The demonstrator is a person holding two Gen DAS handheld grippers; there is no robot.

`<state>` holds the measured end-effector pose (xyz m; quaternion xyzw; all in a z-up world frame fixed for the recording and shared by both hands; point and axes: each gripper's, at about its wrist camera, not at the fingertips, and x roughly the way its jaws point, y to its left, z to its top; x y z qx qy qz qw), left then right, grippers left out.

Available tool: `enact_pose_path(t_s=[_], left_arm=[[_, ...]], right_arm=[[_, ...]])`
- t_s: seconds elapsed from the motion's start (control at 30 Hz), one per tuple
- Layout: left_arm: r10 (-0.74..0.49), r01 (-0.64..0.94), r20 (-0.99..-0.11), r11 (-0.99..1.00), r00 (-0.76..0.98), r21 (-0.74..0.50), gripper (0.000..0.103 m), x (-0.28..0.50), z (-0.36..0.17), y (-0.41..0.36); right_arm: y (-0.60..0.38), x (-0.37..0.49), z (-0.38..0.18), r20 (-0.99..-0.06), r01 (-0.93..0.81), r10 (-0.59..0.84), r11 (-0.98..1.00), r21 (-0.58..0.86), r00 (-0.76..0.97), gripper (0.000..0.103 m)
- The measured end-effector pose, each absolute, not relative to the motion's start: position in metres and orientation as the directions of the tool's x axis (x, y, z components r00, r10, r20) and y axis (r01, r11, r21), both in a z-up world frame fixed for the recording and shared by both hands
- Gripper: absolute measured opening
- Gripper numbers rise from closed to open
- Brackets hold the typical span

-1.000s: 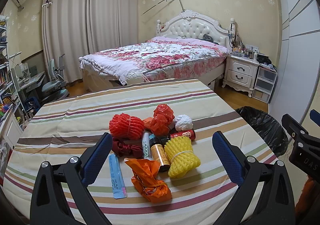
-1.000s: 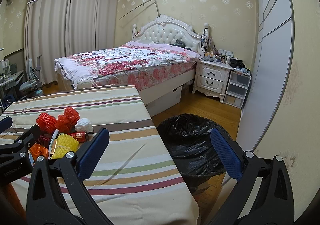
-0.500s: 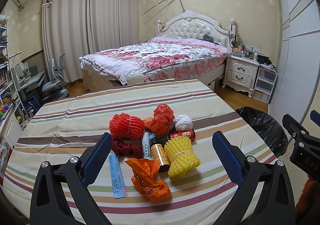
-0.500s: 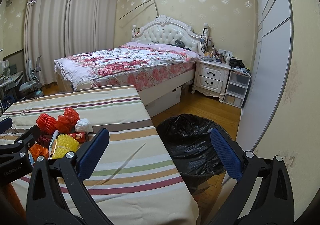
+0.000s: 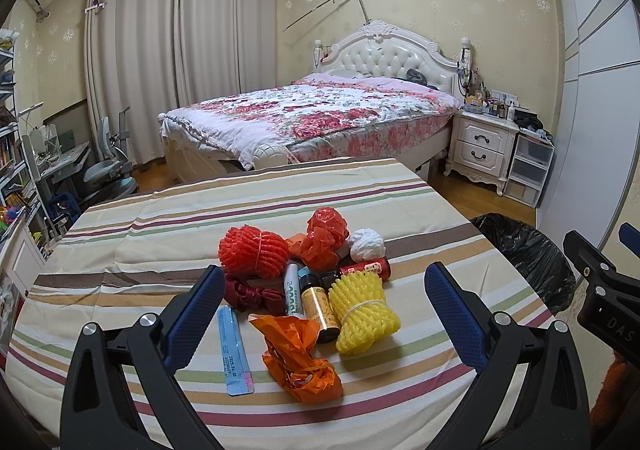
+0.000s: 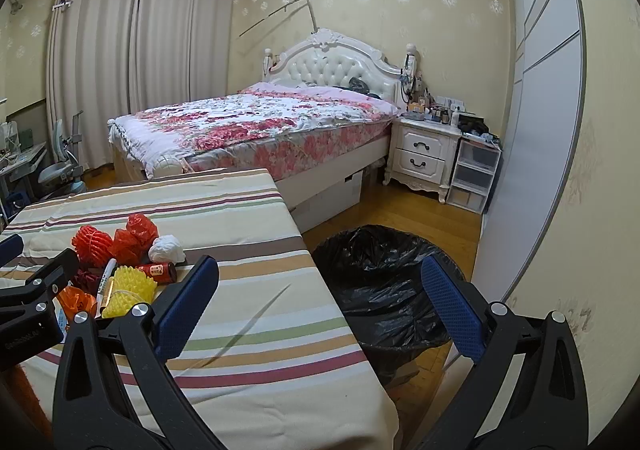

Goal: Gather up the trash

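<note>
Left hand-held gripper spread wide, empty, above the trash pile. Right hand-held gripper also spread, empty, over the worktop edge. Nearest: orange wrapper, blue sachet; then yellow foam net; farther, red foam net. Black-lined bin on floor beside worktop.

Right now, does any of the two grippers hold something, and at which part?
Nothing is held. The left gripper is open above the trash pile, and the right gripper is open and empty near the black bin.
</note>
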<state>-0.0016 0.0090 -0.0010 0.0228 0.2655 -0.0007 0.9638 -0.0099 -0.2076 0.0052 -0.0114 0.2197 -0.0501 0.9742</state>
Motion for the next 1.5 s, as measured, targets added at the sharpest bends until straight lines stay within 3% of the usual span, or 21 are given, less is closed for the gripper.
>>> enact_pose_path(t_s=[0.67,1.17,1.33,1.4,1.5], left_arm=[[0.026,-0.019,-0.509,1.000,0.860,0.019,0.098,-0.003,0.002,0.020],[0.168,-0.179,-0.573,0.983,0.802,0.039,0.097,0.015,-0.014,0.101],[0.209,-0.208,-0.571,0.976,0.794,0.069,0.094,0.009,-0.020,0.123],[0.218,-0.217,-0.578,0.974,0.786,0.071,0.078,0.007,-0.022,0.131],[0.220,-0.230,-0.603,0.971,0.767,0.063,0.072,0.006,-0.029,0.142]], right_arm=[[-0.201,-0.005,0.007,-0.441,0.074,-0.074,0.997,-0.017,0.894,0.099],[-0.170,0.024,-0.015,-0.529,-0.039,0.032,0.999,-0.002,0.848,0.099],[-0.141,0.034,-0.018,-0.557,-0.123,0.099,0.992,-0.007,0.824,0.080],[-0.128,0.039,-0.019,-0.572,-0.164,0.137,0.986,0.004,0.809,0.076],[-0.104,0.047,-0.022,-0.597,-0.229,0.189,0.973,0.008,0.780,0.068]])
